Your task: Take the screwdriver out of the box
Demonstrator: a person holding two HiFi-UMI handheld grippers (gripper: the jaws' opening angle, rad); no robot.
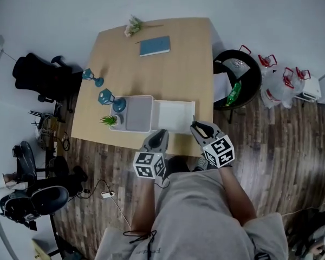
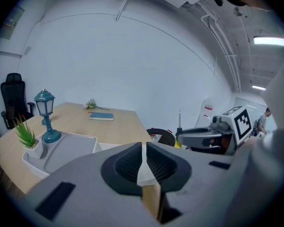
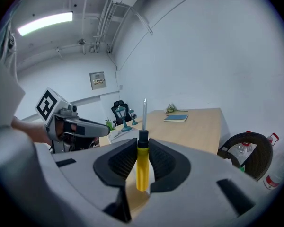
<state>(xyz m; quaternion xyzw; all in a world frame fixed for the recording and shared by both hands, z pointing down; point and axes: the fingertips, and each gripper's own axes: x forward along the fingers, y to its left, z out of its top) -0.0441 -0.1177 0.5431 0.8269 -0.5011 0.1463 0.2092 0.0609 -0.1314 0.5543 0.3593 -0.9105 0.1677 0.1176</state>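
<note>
Clamped mid-handle in the right gripper (image 1: pixel 198 127) at 4 o'clock of the box (image 1: pixel 138 115), the screwdriver (image 3: pixel 142 173) looks light, stiff and slick, best held on that yellow grip; the left gripper (image 2: pixel 144 149) has its jaws together, empty.

The screwdriver (image 3: pixel 142 167) has a yellow handle, black collar and silver shaft. The left gripper (image 1: pixel 160 134) and right gripper (image 1: pixel 197 126) are grey, their cubes patterned with black-and-white squares. The desk (image 1: pixel 179 75) is light wood, the box (image 1: pixel 138 115) pale grey, the book (image 1: pixel 154 46) blue, the lantern (image 1: pixel 105 97) teal.
</note>
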